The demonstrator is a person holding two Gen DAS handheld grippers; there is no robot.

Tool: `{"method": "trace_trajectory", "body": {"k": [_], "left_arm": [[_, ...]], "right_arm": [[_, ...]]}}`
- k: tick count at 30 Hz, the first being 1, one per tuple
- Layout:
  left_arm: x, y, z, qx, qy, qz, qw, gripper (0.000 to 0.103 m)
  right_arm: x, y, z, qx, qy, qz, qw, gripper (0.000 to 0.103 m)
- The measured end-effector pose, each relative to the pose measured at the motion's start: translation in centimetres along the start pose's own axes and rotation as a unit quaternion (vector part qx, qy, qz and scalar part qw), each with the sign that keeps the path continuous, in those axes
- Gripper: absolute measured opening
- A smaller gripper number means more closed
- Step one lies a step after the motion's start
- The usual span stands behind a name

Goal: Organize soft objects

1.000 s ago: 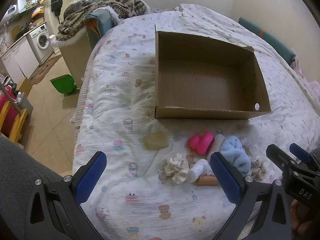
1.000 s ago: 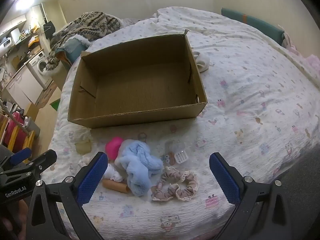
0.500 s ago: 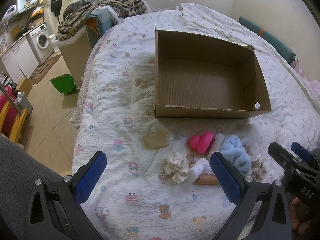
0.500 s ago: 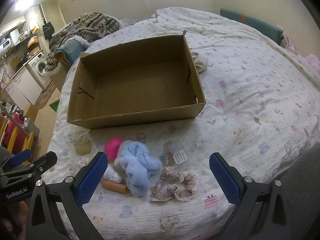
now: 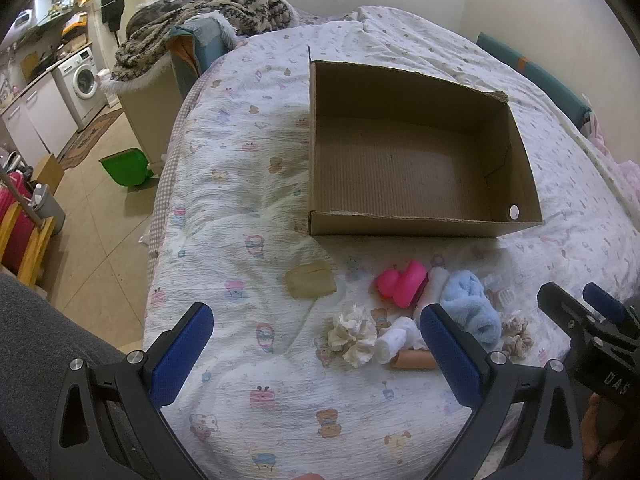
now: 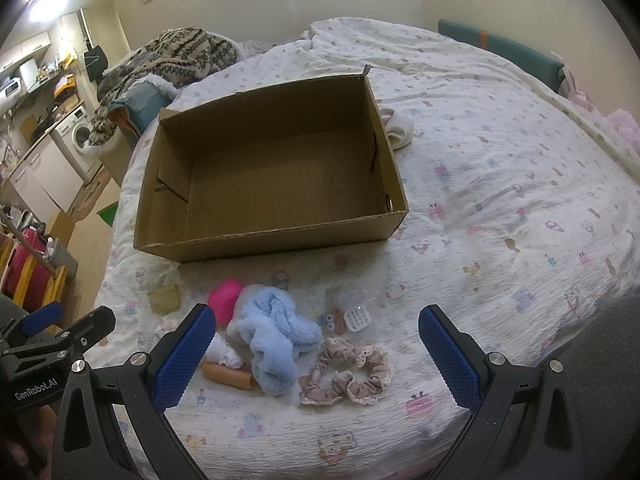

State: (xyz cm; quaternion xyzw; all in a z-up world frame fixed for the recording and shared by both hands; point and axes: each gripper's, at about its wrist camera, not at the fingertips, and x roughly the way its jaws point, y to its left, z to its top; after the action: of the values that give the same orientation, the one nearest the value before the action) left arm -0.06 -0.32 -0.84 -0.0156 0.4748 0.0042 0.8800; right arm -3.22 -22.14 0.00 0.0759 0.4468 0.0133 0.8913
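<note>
An empty cardboard box (image 5: 412,160) (image 6: 272,184) lies open on the bed. In front of it is a pile of soft things: a fluffy blue cloth (image 6: 276,336) (image 5: 472,308), a pink item (image 5: 402,282) (image 6: 226,298), a cream scrunchie (image 5: 354,336), a white roll (image 5: 394,340), a beige lace-edged scrunchie (image 6: 346,374), a tan tube (image 6: 226,374) and a tan pad (image 5: 310,280). My left gripper (image 5: 316,354) is open and empty above the near bed edge. My right gripper (image 6: 316,354) is open and empty, hovering over the beige scrunchie.
The bed (image 6: 500,200) has a patterned white cover. A small clear plastic piece (image 6: 358,316) lies by the pile. A white cloth (image 6: 400,128) lies behind the box. A knit blanket (image 5: 208,12) is piled at the far left. The floor (image 5: 92,240) drops off left.
Both views have shifted only slightly; the grippers stay open and nothing on the bed has moved.
</note>
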Motion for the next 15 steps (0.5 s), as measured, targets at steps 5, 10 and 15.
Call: {"method": "trace_trajectory", "body": {"k": [5,10,15], "left_arm": [[0.09,-0.06,-0.03,0.0,0.0,0.0,1.0,0.103],[0.01,0.0,0.04,0.0,0.0,0.0,1.0,0.103],[0.01,0.01,0.04,0.0,0.001,0.0,1.0,0.103]], "right_arm": [[0.03,0.08,-0.02,0.0,0.0,0.004,1.0,0.103],[0.15,0.11,-0.11,-0.001,0.0,0.006,1.0,0.103],[0.18,0.21,-0.08,-0.001,0.001,0.009,1.0,0.103]]}}
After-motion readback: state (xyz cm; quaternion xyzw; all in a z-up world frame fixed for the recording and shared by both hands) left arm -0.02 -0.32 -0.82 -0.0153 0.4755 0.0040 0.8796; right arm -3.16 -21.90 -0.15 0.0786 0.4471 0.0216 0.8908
